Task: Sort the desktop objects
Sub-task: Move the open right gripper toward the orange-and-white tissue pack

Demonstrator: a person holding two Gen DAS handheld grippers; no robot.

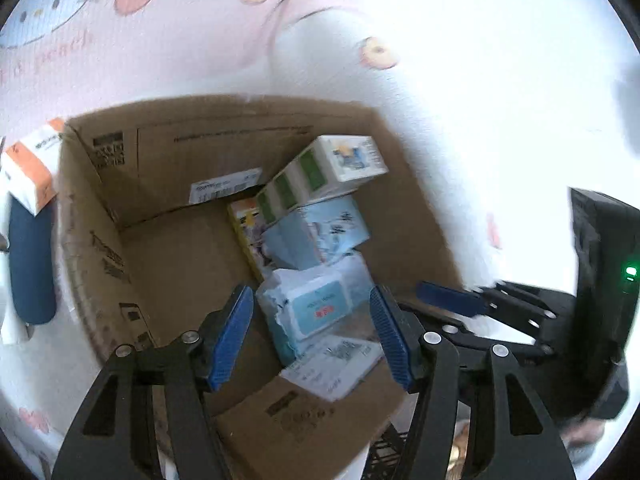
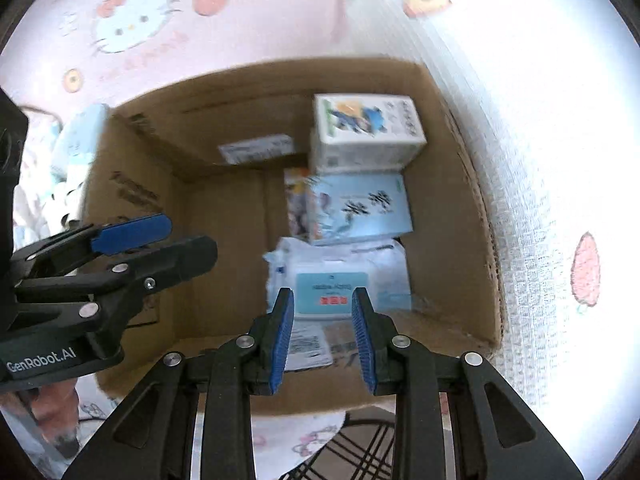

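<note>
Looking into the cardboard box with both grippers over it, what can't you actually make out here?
- Yellow-edged flat box: mostly hidden behind the pale blue tissue pack in both views.
- Print on the white wet-wipes pack: blurred, too small.
- Dark blue cylinder outside the brown cardboard box: cut off at the left wrist view's edge, top covered by an orange-and-white carton.

My cardboard box [image 1: 168, 248] is matt brown corrugated board. The wipes pack [image 1: 316, 308] in it is crinkly, glossy plastic film. The tablecloth [image 2: 540, 160] looks like woven printed cloth. My gripper pads [image 2: 283, 336] are ribbed blue rubber on matt black plastic.
</note>
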